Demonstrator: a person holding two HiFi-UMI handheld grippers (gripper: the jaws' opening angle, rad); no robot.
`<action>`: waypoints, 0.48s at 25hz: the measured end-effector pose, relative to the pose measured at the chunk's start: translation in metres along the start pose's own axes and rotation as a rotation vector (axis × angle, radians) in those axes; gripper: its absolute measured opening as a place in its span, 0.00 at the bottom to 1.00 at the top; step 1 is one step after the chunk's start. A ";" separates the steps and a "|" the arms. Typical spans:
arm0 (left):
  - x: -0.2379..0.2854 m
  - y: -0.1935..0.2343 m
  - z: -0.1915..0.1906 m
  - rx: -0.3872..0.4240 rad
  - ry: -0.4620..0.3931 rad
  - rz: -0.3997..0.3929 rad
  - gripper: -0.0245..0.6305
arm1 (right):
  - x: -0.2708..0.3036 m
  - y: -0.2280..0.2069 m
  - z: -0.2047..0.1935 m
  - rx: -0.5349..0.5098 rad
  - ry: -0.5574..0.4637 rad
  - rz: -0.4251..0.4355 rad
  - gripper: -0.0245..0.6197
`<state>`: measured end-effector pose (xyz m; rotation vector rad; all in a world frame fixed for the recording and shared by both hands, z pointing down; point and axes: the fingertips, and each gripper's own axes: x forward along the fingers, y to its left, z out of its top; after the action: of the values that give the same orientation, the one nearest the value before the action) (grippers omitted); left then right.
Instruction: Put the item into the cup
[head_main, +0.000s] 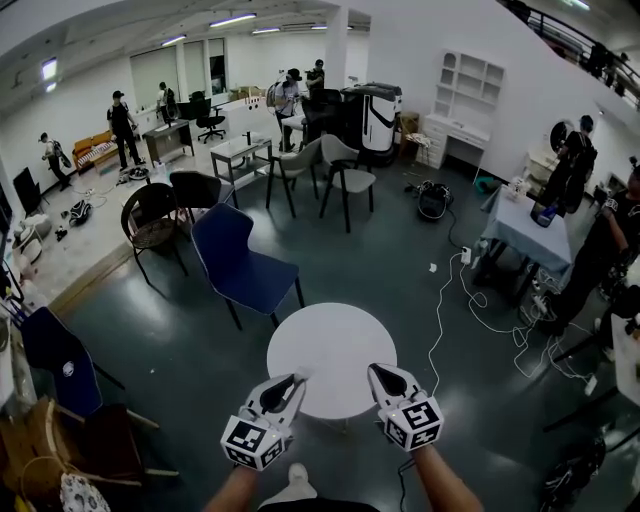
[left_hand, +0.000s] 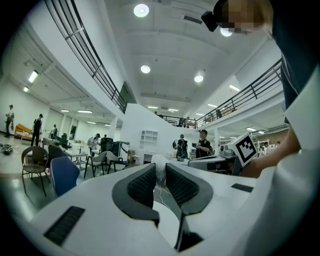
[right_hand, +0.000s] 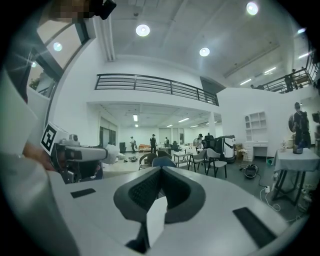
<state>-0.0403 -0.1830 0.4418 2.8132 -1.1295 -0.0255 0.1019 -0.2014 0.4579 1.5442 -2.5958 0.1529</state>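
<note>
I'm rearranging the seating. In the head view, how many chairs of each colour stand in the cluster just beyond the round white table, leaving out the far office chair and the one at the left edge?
Blue chair: 1
Dark chairs: 2
Grey chairs: 2
Total: 5

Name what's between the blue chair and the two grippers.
Dark floor, then the round white table, its top bare; the head view shows it.
</note>
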 end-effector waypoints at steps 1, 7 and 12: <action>0.003 0.005 0.001 0.000 -0.002 -0.003 0.15 | 0.005 -0.002 0.000 0.000 0.002 -0.005 0.06; 0.019 0.037 0.001 -0.007 -0.001 -0.021 0.15 | 0.037 -0.010 0.005 -0.001 0.007 -0.026 0.06; 0.030 0.067 0.000 -0.023 0.005 -0.038 0.15 | 0.068 -0.010 0.007 0.001 0.015 -0.043 0.06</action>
<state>-0.0652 -0.2520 0.4502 2.8125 -1.0683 -0.0337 0.0784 -0.2666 0.4613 1.5920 -2.5493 0.1606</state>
